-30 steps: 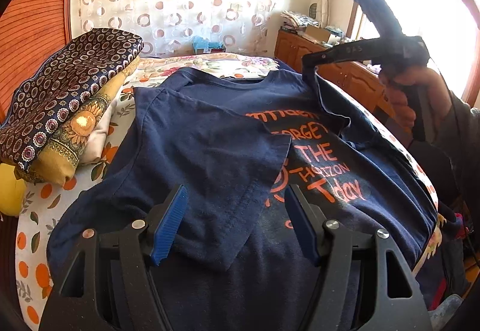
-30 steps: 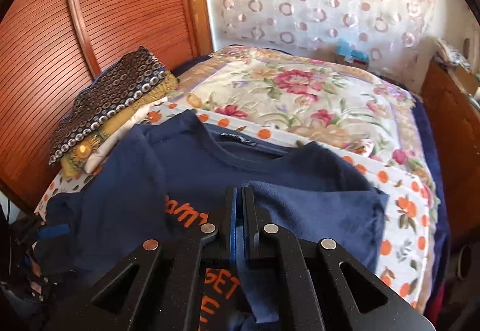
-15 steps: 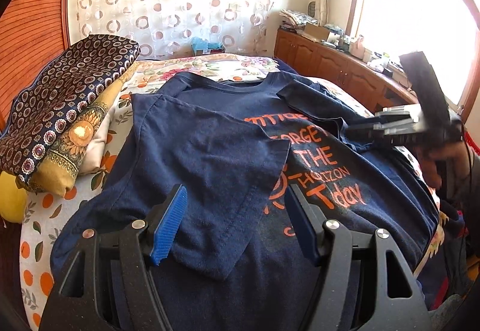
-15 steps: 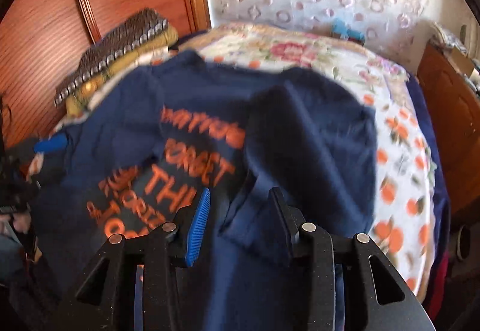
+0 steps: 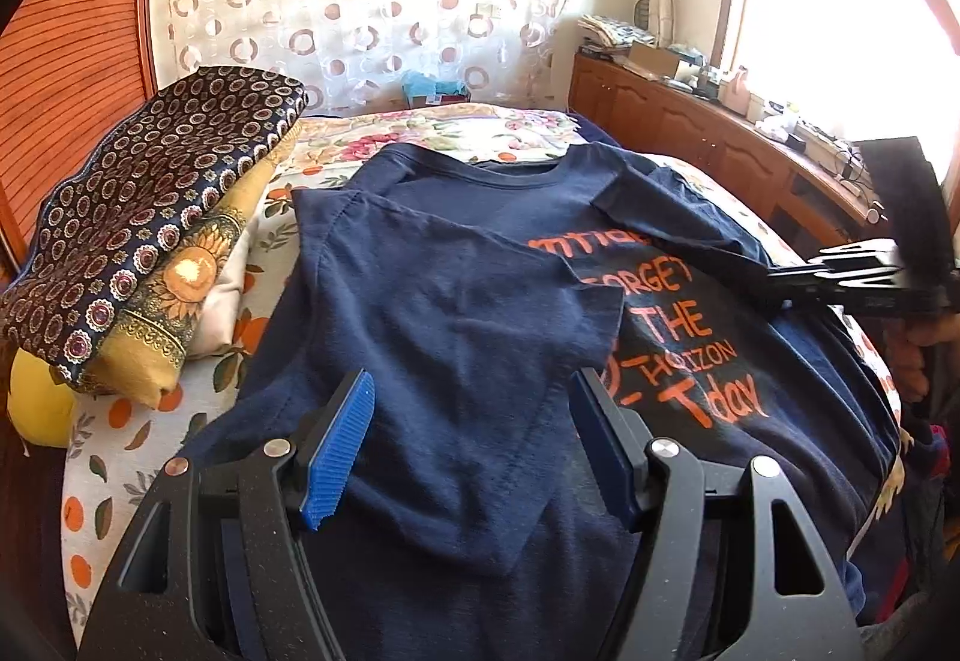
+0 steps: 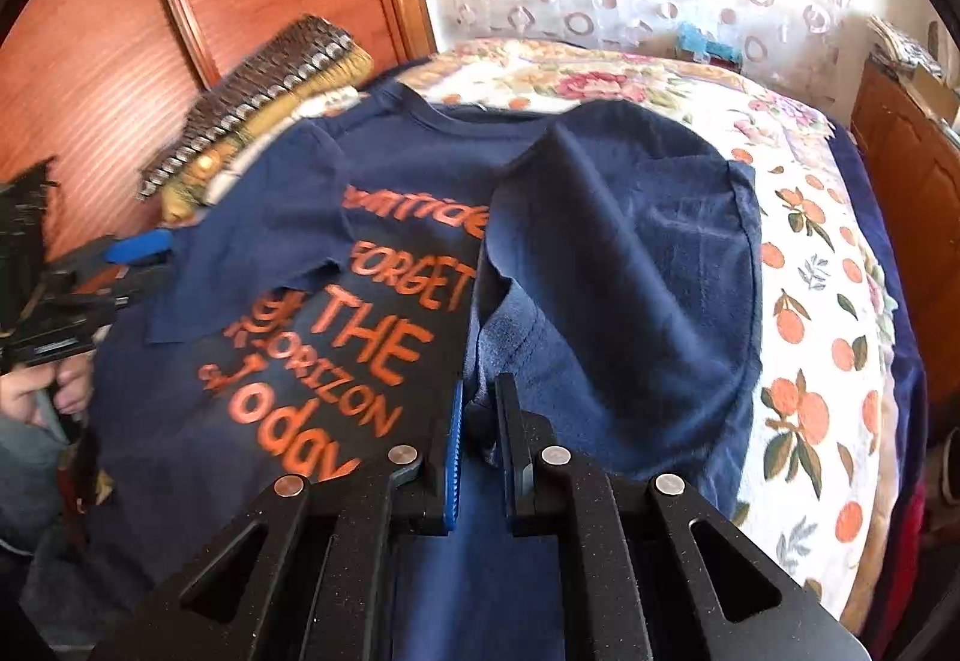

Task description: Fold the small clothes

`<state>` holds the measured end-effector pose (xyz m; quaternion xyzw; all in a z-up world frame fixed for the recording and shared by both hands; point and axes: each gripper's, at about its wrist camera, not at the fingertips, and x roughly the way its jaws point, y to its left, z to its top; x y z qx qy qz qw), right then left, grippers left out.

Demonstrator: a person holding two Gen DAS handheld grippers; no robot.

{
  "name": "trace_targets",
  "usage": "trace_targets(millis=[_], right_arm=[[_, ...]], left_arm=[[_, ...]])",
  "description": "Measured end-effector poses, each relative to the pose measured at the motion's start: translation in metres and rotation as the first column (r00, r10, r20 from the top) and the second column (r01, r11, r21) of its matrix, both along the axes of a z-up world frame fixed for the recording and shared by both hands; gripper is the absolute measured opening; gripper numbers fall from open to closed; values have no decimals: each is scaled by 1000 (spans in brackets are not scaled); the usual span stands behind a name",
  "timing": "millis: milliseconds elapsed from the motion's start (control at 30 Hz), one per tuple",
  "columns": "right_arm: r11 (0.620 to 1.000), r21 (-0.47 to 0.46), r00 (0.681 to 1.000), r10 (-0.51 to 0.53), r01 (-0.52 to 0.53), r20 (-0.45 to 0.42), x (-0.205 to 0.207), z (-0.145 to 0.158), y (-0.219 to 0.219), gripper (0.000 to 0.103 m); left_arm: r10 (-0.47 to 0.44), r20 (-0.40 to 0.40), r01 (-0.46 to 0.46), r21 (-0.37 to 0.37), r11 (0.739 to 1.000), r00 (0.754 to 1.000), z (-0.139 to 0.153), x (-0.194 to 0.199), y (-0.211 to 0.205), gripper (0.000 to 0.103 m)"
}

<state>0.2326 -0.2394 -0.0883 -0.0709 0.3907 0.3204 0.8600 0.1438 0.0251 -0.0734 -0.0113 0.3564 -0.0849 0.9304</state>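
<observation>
Navy T-shirt (image 6: 630, 253) pinched, right gripper (image 6: 480, 421) angled downward

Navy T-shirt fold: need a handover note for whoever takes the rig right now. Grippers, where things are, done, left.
Left gripper: open, empty, over the folded sleeve.
Right gripper: jaws closing on a pinch of the other sleeve's edge.
Navy cotton T-shirt with orange lettering: face up on the fruit-print bed cover. A stack of folded patterned clothes lies beside it.
Done: left-side sleeve folded in over the chest.
In progress: right-side sleeve drawn over the front, rumpled, not laid flat.
Left: probably flatten it, fold the hem up, then add the shirt to the stack.
</observation>
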Motion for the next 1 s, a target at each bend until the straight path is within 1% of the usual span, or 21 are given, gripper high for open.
trace_targets(millis=[67,133,167,200,233,267,300,367,467,533,567,633,700,767,1000], right_arm=[[1000,-1,1000,13,-13,6,-7,-1,-3,10],[999,-30,1000,31,-31,0,-9,-7,0,10],[999,-35,1000,28,-28,-3,-8,-8,-3,13],[999,-32,1000,27,-27,-8,-6,-10,-4,20],[999,-23,1000,25,-25,-14,-4,-9,-6,25],[1000,-13,1000,23,-23,-14,-4,-8,-7,33],[1000,-2,1000,21,-21,-5,-3,-4,-9,42],[1000,12,1000,5,-5,29,-3,6,-17,53],[1000,15,998,-25,24,62,11,15,-27,54],[998,-7,995,-55,56,85,23,16,-32,54],[998,-11,994,-65,66,88,28,17,-32,54],[997,-16,993,-80,82,87,42,17,-35,54],[995,-29,991,-95,98,94,54,16,-36,54],[994,-33,990,-105,108,93,69,12,-36,54],[988,-36,987,-148,151,64,119,0,-33,56]], left_arm=[[-1,2,1,7,1000,1000,1,3,0,68],[-7,6,7,18,1000,1000,4,9,2,68],[-7,9,7,26,1000,1000,6,13,4,68],[-4,10,4,35,999,1000,8,17,6,68],[-1,10,1,44,999,1000,10,22,10,68],[0,9,0,54,999,1000,12,29,14,68],[1,6,-1,62,998,1000,13,35,18,68],[6,0,-6,79,997,1000,14,46,26,68],[21,-20,-19,112,994,1000,14,65,37,68],[22,-33,-18,113,993,999,14,75,44,68],[21,-43,-16,105,994,999,15,82,48,65],[20,-62,-14,109,994,998,15,93,50,60],[17,-74,-7,131,991,997,15,104,49,58],[14,-95,-1,141,990,995,13,118,47,55],[27,-150,-1,175,985,988,1,148,48,54]])
